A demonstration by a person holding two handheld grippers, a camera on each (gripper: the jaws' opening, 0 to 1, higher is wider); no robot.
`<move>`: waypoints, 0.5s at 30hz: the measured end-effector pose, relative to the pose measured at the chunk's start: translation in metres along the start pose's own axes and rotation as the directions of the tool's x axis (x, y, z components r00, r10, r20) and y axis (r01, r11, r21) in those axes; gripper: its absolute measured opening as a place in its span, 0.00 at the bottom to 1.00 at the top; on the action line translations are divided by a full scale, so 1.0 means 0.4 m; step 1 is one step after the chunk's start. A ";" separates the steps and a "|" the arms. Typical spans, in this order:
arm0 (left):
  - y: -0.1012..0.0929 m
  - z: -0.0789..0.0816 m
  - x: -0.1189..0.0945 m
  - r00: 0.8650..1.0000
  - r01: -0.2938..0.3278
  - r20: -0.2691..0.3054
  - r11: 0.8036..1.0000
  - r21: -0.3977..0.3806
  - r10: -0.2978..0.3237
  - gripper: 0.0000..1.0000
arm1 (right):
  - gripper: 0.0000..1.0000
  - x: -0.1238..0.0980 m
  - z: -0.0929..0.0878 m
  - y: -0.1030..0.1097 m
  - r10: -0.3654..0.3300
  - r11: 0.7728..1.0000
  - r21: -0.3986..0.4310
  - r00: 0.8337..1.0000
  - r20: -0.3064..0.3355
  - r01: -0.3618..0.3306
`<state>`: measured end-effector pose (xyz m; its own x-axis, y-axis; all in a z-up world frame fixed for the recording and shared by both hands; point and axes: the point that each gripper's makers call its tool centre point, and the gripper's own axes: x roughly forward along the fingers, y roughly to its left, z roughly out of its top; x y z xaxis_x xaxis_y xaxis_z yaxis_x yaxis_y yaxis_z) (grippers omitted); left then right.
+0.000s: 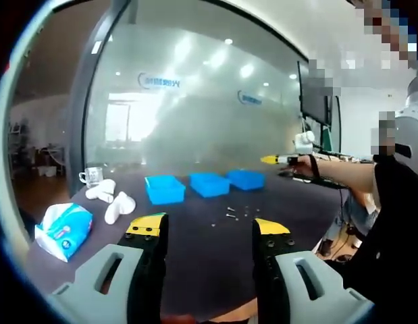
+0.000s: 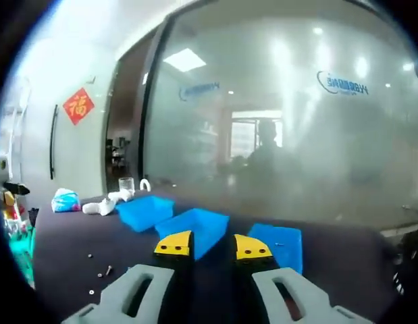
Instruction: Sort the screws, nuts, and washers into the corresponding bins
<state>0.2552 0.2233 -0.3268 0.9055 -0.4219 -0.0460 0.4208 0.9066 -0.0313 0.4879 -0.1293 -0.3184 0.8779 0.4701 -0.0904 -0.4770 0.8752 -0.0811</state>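
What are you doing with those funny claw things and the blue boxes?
A person holds a claw-like gripper in each hand, above a dark table. Three blue bins stand in a row on it, and small screws, nuts and washers lie loose in front of them, waiting to be sorted. The left gripper is open and holds nothing. The right gripper hangs near the bins, jaws slightly apart, also holding nothing. A tissue pack lies off to one side.

Bright ceiling lights glare on hazy glass wall (fisheye-warped edges).
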 end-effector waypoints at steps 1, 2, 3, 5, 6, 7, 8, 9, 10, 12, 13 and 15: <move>-0.001 0.000 0.002 1.000 0.002 0.000 1.000 0.001 -0.002 0.49 | 0.19 -0.017 -0.003 0.015 0.007 1.000 0.003 1.000 0.007 -0.007; -0.003 0.000 0.004 1.000 0.005 0.001 1.000 0.000 -0.005 0.49 | 0.19 -0.033 -0.006 0.030 0.018 1.000 0.010 1.000 0.012 -0.018; -0.005 0.001 0.005 1.000 0.008 0.002 1.000 -0.002 -0.008 0.49 | 0.19 -0.050 -0.010 0.044 0.025 1.000 0.015 1.000 0.013 -0.026; -0.011 0.003 0.009 1.000 0.017 0.003 1.000 -0.002 -0.017 0.49 | 0.20 -0.075 -0.015 0.066 0.038 0.999 0.022 0.999 0.020 -0.038; -0.015 0.003 0.011 1.000 0.023 0.002 1.000 0.002 -0.023 0.49 | 0.21 -0.091 -0.017 0.077 0.046 0.999 0.024 0.999 0.023 -0.047; -0.017 0.004 0.012 1.000 0.026 0.000 1.000 0.004 -0.026 0.49 | 0.21 -0.108 -0.019 0.087 0.047 0.999 0.020 0.999 0.027 -0.047; -0.019 0.004 0.013 1.000 0.029 -0.001 1.000 0.007 -0.029 0.49 | 0.21 -0.123 -0.018 0.092 0.043 0.999 -0.002 0.998 0.040 -0.043; -0.021 0.003 0.014 0.999 0.032 -0.004 0.999 0.009 -0.032 0.49 | 0.21 -0.138 -0.025 0.091 0.046 0.999 -0.011 0.998 0.039 -0.046; -0.021 0.003 0.015 0.999 0.032 -0.006 0.999 0.012 -0.032 0.49 | 0.21 -0.151 -0.030 0.096 0.059 0.998 -0.010 0.998 0.036 -0.059; -0.022 0.003 0.017 0.999 0.035 -0.008 0.999 0.014 -0.035 0.49 | 0.23 -0.175 -0.040 0.096 0.067 0.998 0.003 0.997 0.036 -0.068; -0.022 0.003 0.018 0.999 0.036 -0.008 0.999 0.013 -0.036 0.49 | 0.23 -0.187 -0.045 0.094 0.068 0.998 0.005 0.997 0.035 -0.068; -0.022 0.003 0.020 0.999 0.036 -0.009 0.999 0.014 -0.036 0.49 | 0.24 -0.212 -0.053 0.096 0.076 0.997 0.027 0.996 0.036 -0.077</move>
<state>0.2590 0.2120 -0.3257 0.8891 -0.4546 -0.0537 0.4543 0.8907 -0.0187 0.3944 -0.1379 -0.3351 0.8400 0.5392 -0.0602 -0.5419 0.8391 -0.0472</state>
